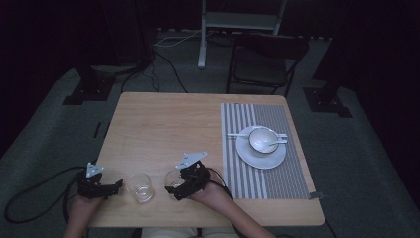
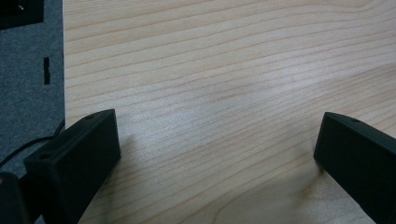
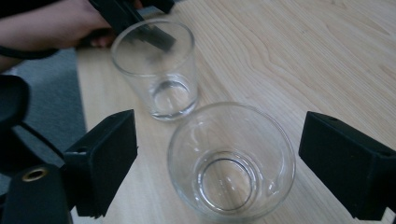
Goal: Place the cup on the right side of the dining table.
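Glass grasp in approach phase. Right gripper has jaws wide apart with the near glass sitting upright between them on the table; no contact visible on either side, nothing held. Judging by that, next move is to centre the jaws on the glass wall and close gently; it's smooth and will slip if pinched off-centre. Left gripper is also spread wide over bare wood at the table's near left edge, holding nothing. Second glass stands between the two grippers, just beside the first, so keep clear of it when closing. Farther right, placemat carries plate, bowl and spoon, well apart from the work.
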Demonstrator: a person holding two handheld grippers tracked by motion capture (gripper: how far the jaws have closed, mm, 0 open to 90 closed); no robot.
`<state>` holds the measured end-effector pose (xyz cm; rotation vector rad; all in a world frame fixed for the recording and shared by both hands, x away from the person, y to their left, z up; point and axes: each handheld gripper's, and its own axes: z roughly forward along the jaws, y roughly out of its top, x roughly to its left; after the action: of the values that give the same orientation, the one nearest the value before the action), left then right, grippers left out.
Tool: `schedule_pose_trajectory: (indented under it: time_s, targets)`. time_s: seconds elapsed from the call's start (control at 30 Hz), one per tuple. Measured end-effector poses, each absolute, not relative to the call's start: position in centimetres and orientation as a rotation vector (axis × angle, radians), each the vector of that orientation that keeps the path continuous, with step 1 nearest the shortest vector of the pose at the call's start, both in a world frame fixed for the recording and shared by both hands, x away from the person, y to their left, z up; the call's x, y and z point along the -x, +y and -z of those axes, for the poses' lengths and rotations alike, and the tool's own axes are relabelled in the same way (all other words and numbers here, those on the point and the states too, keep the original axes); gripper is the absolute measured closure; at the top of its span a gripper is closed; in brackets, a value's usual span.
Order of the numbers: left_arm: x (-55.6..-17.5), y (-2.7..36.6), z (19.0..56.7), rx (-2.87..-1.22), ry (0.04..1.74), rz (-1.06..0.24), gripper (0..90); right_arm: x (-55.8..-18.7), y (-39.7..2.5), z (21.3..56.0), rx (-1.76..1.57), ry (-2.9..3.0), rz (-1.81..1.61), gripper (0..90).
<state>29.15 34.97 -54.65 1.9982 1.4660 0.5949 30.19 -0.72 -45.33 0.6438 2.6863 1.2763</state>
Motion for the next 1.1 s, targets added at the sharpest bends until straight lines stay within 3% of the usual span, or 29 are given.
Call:
schedule_pose_trajectory:
  time_s: [1.1]
  targets:
    - [-29.1, 35.0, 54.7, -1.998, 1.464, -0.595, 0.8, -30.6, 1.6, 47.4, -0.677, 2.738, -0.968, 17.0]
